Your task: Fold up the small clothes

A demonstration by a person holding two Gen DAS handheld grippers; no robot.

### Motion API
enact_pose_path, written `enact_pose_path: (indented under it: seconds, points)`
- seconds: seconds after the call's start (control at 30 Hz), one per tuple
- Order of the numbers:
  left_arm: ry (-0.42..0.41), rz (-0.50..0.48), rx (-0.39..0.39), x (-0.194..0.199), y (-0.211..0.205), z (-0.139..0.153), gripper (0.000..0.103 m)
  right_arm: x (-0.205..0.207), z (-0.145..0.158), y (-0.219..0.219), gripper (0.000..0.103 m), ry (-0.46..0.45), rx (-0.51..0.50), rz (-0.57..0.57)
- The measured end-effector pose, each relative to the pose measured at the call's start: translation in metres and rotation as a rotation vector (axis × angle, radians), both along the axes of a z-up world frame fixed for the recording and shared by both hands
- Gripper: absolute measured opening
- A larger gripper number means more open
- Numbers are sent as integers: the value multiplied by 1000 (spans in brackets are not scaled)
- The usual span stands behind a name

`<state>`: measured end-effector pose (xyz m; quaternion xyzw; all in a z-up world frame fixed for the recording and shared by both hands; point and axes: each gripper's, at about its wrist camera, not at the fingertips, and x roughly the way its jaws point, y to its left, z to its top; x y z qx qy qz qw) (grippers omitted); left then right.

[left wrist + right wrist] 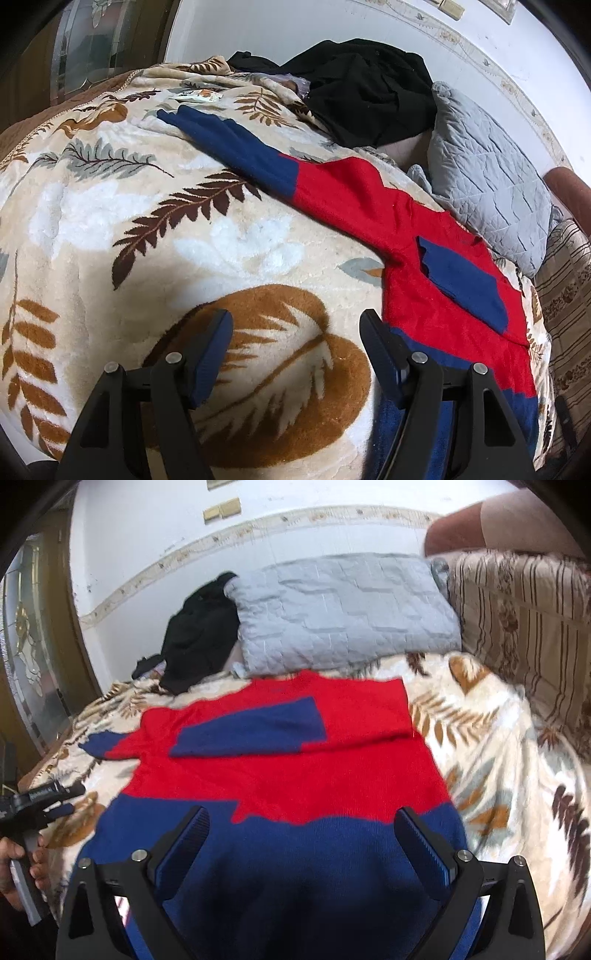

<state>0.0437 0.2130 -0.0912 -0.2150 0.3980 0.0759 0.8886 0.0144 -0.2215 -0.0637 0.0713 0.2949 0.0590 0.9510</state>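
Observation:
A red sweater [295, 775] with a blue hem and blue cuffs lies flat on the leaf-patterned blanket [498, 775]. One sleeve [258, 727] is folded across its chest. The other sleeve [229, 147] stretches out over the blanket toward the far left. My right gripper [301, 816] hovers open above the blue hem [295, 867], with nothing pinched between its fingers. My left gripper [295, 321] stands open over bare blanket [147, 221], just left of the sweater [424, 258]; its right finger is at the hem's edge. The left gripper [70, 798] also shows in the right wrist view, held by a hand [18, 856].
A grey quilted pillow [343, 609] lies behind the sweater against the white wall. A heap of black clothes [199, 635] sits to its left. A striped cushion [524, 627] stands at the right. Part of a person [480, 520] shows above it. A glazed door [26, 646] is far left.

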Motion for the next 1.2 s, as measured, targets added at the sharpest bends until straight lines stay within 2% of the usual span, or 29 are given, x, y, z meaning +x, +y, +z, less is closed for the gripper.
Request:
enact_pose_path:
  seconds: [0.07,0.13,0.17,0.2,0.37,0.7,0.9,1.03,1.1,1.2]
  points:
    - [3,1,-4,1,-1,0,72,2,3,0,102,-21,-13,-2]
    - [-5,-4,0,-1,-2,1,72,9,-4,0,102,30,-36,-4]
    - [-11,-7,10,-2,-3,2,72,7,-8,-2,102,48,-15,-8]
    - [-10,-6,13,-2,-3,2,72,3,-9,-4,102,46,11,-7]
    - [-18,-3,-16,-2,-1,3,72,-9,-13,9,102,59,-31,22]
    - [-67,6,-63,-9,5,12,72,-37,-8,34,102,46,-87,47]
    - [-82,7,-57,-11,5,16,72,-46,4,35,102,4,-97,39]
    - [-76,3,-51,-10,4,14,72,-42,2,32,102,31,-81,40]
    - [-74,-2,-40,-10,2,14,72,-39,10,27,102,25,-57,41]
    - [-65,-7,-43,-7,0,13,72,-25,40,24,102,-29,-32,44]
